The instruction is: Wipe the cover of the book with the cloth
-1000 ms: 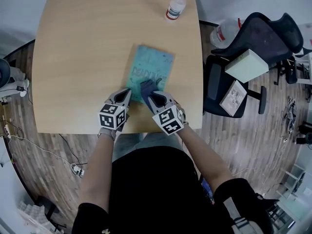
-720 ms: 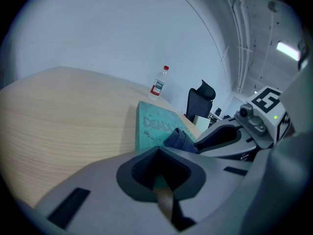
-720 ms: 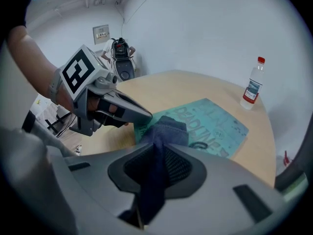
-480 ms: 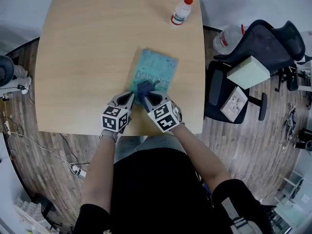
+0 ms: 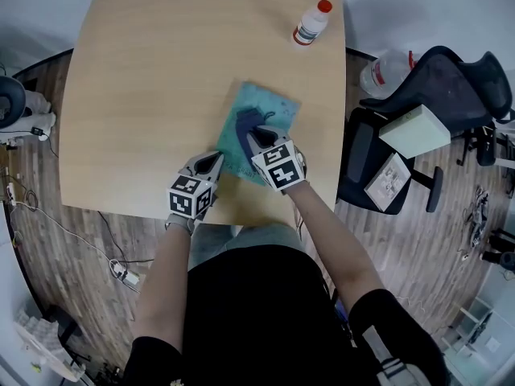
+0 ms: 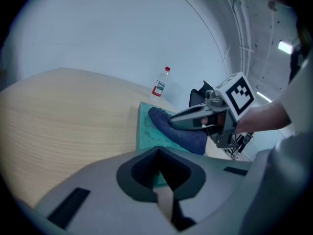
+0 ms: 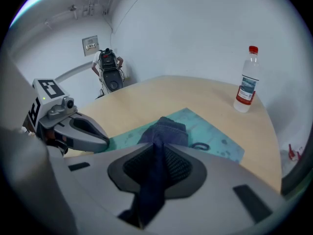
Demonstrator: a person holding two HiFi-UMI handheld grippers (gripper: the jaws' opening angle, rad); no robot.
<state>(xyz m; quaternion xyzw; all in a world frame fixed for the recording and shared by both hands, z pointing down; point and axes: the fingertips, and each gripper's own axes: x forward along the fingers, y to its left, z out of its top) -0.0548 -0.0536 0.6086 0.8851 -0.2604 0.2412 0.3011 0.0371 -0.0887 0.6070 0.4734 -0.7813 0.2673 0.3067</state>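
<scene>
Wiping set-up on the wooden counter [image 5: 137,87]. The teal book [image 5: 282,107] lies flat and closed near the counter's right edge, skewed to it, with a capped bottle [image 5: 311,22] standing well apart at the far corner. The right gripper [image 7: 157,145] has its fingers closed almost fully on the dark blue cloth [image 5: 248,121]; one gathered strand runs back between them, and a bunched pad lies ahead of the tips on the middle of the cover. The left gripper [image 6: 157,151] has its fingers together with nothing between them, and its tip sits at the book's near left corner; whether it presses on the cover cannot be told. The cloth appears soft and limp, so it probably folds or rolls under drag and is best held by the gathered part close to the pad. The book looks thin, light and stiff, with a smooth cover. On bare wood it would likely slide or turn under a stroke, so it is best pinned from above at a corner or edge clear of the wiping path, not pinched.
</scene>
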